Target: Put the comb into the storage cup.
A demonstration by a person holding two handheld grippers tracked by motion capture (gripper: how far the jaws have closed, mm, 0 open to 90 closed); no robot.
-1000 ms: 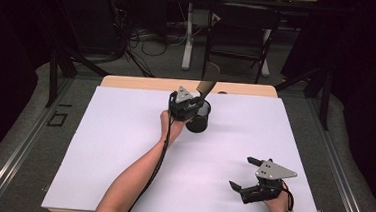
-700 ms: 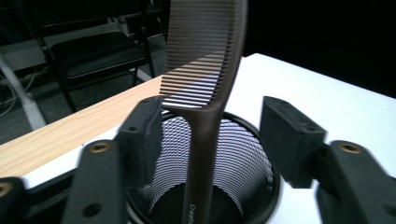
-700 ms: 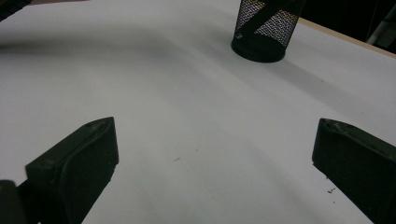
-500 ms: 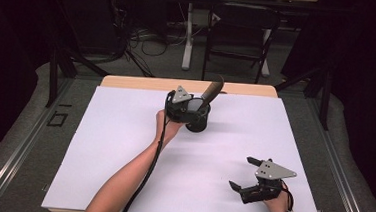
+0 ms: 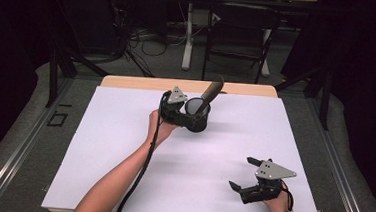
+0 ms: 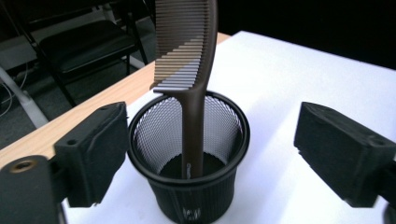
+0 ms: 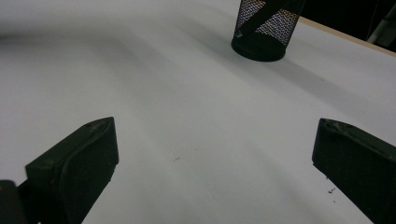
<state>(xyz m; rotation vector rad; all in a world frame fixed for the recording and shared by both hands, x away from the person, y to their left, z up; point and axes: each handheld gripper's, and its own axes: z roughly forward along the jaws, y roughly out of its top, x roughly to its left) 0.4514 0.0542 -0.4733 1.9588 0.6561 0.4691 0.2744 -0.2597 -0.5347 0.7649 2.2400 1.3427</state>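
Observation:
A black mesh cup (image 5: 201,123) stands on the white table near its far edge. A brown comb (image 5: 212,91) stands in it handle down, teeth up, leaning right against the rim. My left gripper (image 5: 188,116) is right at the cup's left side. In the left gripper view its jaws are open on either side of the cup (image 6: 189,186), touching neither it nor the comb (image 6: 194,88). My right gripper (image 5: 240,173) rests open near the front right of the table. The right gripper view has nothing between its jaws (image 7: 215,163), with the cup (image 7: 264,28) far off.
The white sheet (image 5: 98,145) covers the table, with a strip of wooden edge (image 5: 142,83) at the back. Beyond the table are a dark folding chair (image 5: 241,34), table legs and cables on the floor.
The comb has tipped from nearly upright to leaning right in the cup. The left gripper has drawn back slightly to the left. The right gripper has not moved.

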